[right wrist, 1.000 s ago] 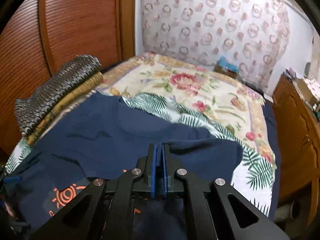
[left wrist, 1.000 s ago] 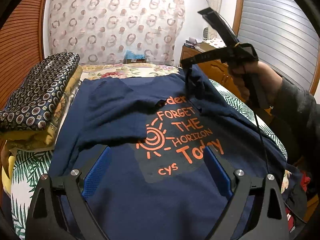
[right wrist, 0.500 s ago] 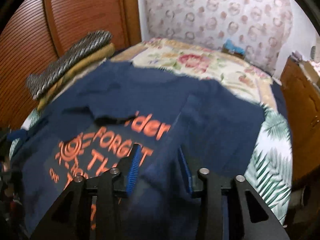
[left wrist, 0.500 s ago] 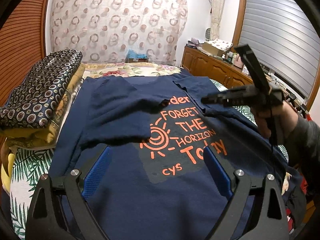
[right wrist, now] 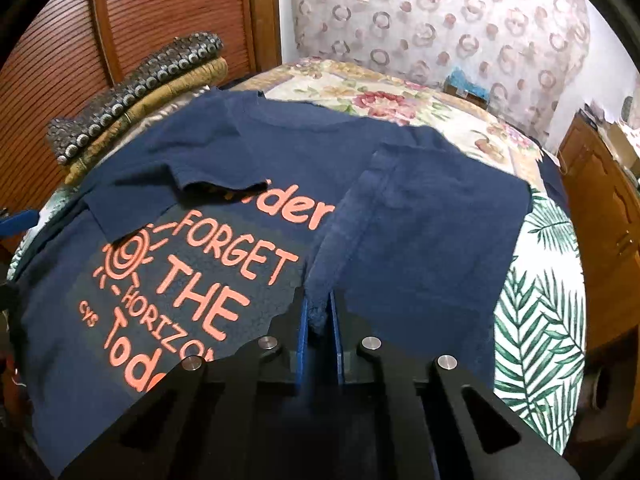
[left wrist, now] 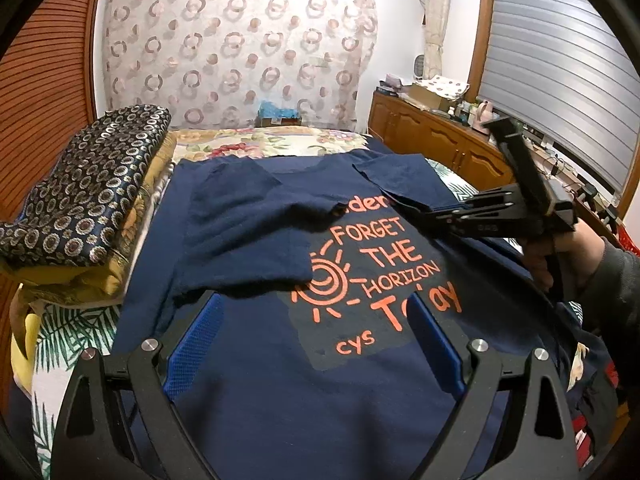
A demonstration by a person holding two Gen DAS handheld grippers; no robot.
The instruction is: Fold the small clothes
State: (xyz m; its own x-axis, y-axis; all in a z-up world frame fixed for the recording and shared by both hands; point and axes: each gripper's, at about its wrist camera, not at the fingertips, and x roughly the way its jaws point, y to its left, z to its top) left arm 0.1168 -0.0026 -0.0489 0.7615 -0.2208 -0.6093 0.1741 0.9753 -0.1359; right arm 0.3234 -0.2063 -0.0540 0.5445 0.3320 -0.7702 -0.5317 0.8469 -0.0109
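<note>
A bed (left wrist: 280, 142) with a floral and palm-leaf spread fills the room, backed by a ring-patterned curtain (left wrist: 240, 52) and flanked by a slatted wooden door (right wrist: 72, 40) on one side and a wooden dresser (left wrist: 436, 140) on the other. Spread flat across the bed lies a navy T-shirt (left wrist: 280, 380), print side up, its orange lettering reading "FORGET THE HORIZON Today" beside a sun design. One sleeve (left wrist: 244, 236) is folded in over the chest, partly covering the top line of print; the other sleeve (right wrist: 432, 216) is also turned inward. A stack of folded patterned fabrics (left wrist: 88, 196) sits on the bed just beside the shirt's edge. The left hand-held gripper (left wrist: 316, 344) hovers released over the shirt's lower half, its blue pads spread wide with nothing between them. The right hand-held gripper (right wrist: 319, 320) is clenched on a bunched fold of the inward-turned sleeve's edge, low over the print.
</note>
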